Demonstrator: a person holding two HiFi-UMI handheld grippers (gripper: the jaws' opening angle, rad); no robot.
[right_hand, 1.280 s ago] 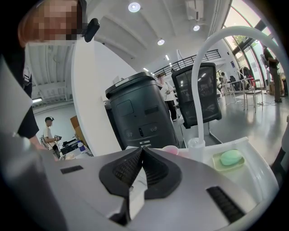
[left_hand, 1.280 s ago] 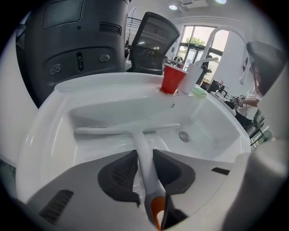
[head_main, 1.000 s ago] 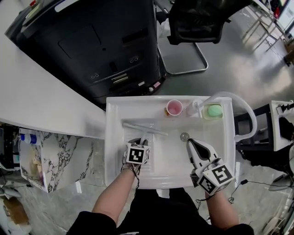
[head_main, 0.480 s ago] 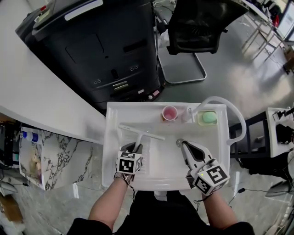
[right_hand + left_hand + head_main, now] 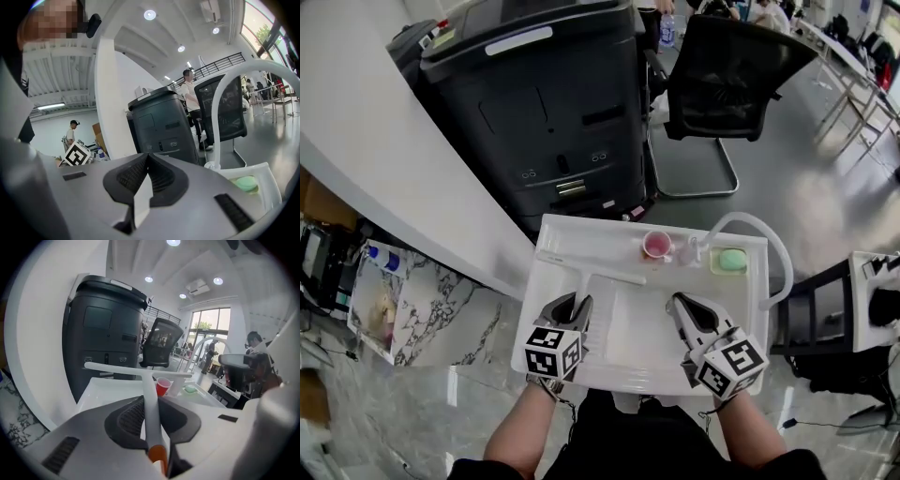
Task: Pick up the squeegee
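Head view: left tool (image 5: pixel 573 302) clenched on the handle of the squeegee (image 5: pixel 590 273), whose crossbar blade lies over the far left of the white basin (image 5: pixel 748 314), the handle's near end hidden under the tool; right tool (image 5: pixel 682 304) over the basin's right half, jaws together. Left gripper view: both pads press the white handle, its orange end cut off low between the jaws, blade crosswise before a cup (image 5: pixel 162 386). Right gripper view: jaw tips meet on nothing; green sponge (image 5: pixel 245 183) partly hidden behind the tool's body.
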